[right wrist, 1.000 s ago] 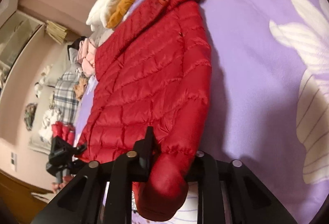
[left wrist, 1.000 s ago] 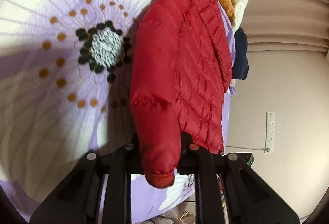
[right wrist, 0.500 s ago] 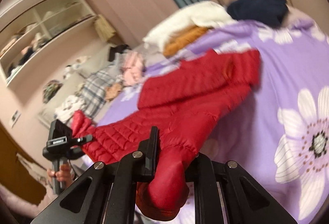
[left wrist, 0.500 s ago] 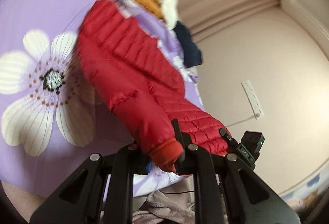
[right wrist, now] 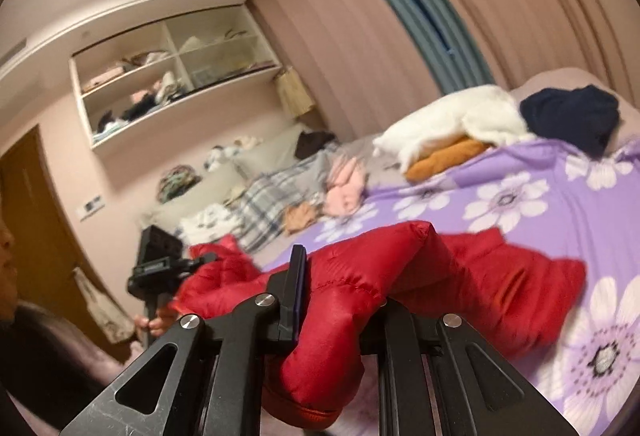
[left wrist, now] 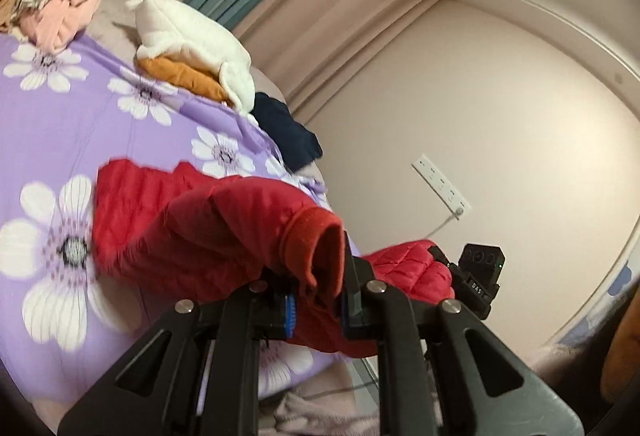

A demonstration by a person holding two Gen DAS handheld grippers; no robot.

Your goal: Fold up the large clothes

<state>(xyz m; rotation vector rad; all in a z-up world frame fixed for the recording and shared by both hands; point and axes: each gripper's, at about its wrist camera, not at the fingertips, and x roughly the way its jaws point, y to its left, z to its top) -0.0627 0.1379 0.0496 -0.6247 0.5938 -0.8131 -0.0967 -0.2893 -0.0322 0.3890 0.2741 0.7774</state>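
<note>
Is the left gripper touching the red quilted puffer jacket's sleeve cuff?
Touching: the left wrist view shows the left gripper clamped on the jacket's ribbed cuff.

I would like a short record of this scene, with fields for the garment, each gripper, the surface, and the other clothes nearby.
garment: red puffer jacket, partly lifted off the bed, one sleeve in each gripper
left gripper: shut on a sleeve cuff
right gripper: shut on the other sleeve, the cuff hanging below the jaws
surface: purple bed cover with white flowers
other clothes: white fleece on an orange garment; dark navy garment beside them; pink clothes further back
fold: not yet started
</note>
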